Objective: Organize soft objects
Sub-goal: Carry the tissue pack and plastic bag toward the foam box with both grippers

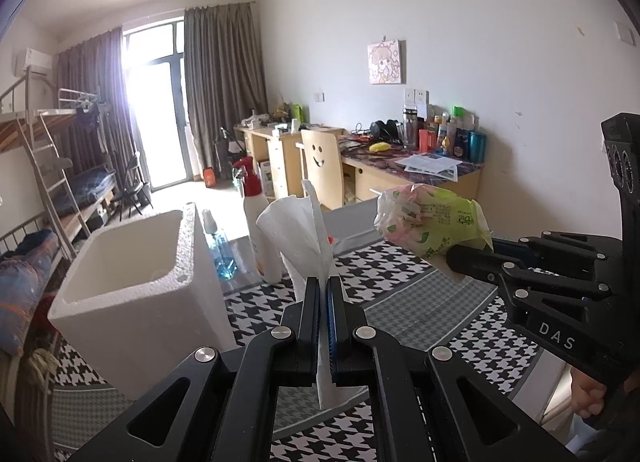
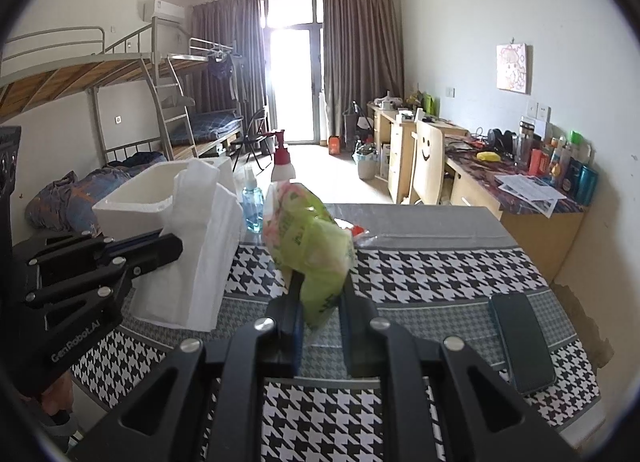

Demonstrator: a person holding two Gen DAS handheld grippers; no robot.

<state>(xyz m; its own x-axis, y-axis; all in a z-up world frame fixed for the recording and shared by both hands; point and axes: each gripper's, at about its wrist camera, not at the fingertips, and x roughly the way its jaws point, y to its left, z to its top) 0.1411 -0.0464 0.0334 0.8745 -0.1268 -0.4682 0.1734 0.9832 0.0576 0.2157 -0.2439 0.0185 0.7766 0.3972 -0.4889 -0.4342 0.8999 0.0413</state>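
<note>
The desk (image 2: pixel 460 262) with the black-and-white houndstooth cloth carries the work. At its left side stands the open white foam box (image 1: pixel 120 282), probably the place where soft things should go, so both hands wait near it. The left claw (image 1: pixel 325 302) is pressed together on a folded white paper towel (image 1: pixel 296 229), pinching it at its lower part so the sheet stands up and does not drag on the cloth. The right claw (image 2: pixel 320 294) pinches the crumpled green and pink plastic tissue pack (image 2: pixel 308 238) by its lower end, lifted above the desk. A black phone (image 2: pixel 520 342) lies apart, at the right
</note>
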